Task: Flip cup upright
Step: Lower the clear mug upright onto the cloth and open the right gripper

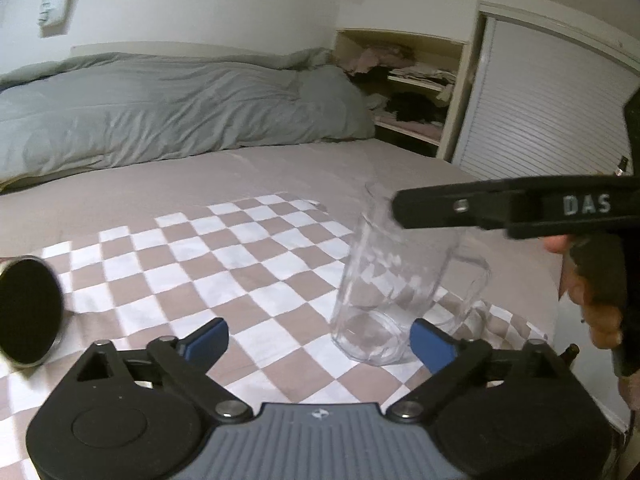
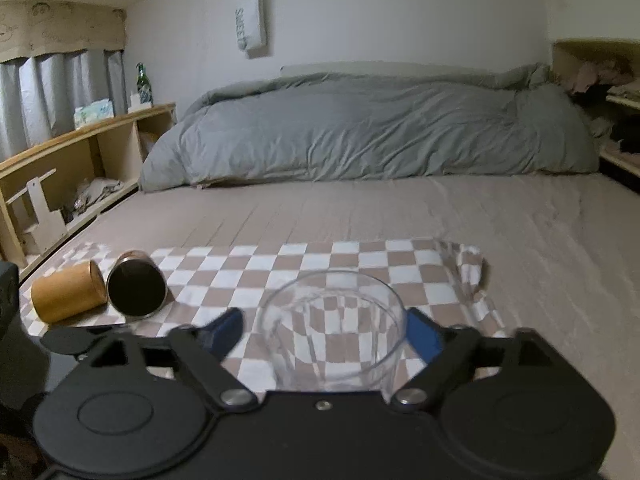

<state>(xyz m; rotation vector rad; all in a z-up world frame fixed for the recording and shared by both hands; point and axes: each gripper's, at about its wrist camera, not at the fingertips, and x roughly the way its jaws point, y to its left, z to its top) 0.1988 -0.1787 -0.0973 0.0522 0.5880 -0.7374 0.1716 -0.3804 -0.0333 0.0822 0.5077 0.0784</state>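
Left wrist view: the left gripper (image 1: 318, 340) sits low over a checkered cloth (image 1: 224, 256) spread on a bed (image 1: 280, 168). Its blue-padded fingers (image 1: 206, 339) are spread wide with nothing between them. A clear glass cup (image 1: 394, 280) with a handle stands base down on the cloth, ahead of and just inside the right-hand finger, leaning slightly, its handle turned away to the right. The right gripper (image 1: 400, 210) comes in from the right at the height of the cup's rim, its black finger crossing the top of the glass; from here I cannot tell whether it touches. Far out beyond the left-hand finger lies a dark metal-rimmed cylinder (image 1: 28, 312) on its side. A grey duvet (image 1: 180, 108) is heaped at the far end of the bed.

Right wrist view: the right gripper (image 2: 324, 332) looks down into the cup's (image 2: 332, 332) open mouth, which sits between its spread blue fingers (image 2: 425, 336). The right-hand pad is at the rim; the left-hand finger, blurred, stands just apart from the glass. Well beyond the left-hand finger, the dark cylinder (image 2: 136, 286) lies on the cloth (image 2: 280, 268), touching a wooden cylinder (image 2: 68, 290), also on its side.
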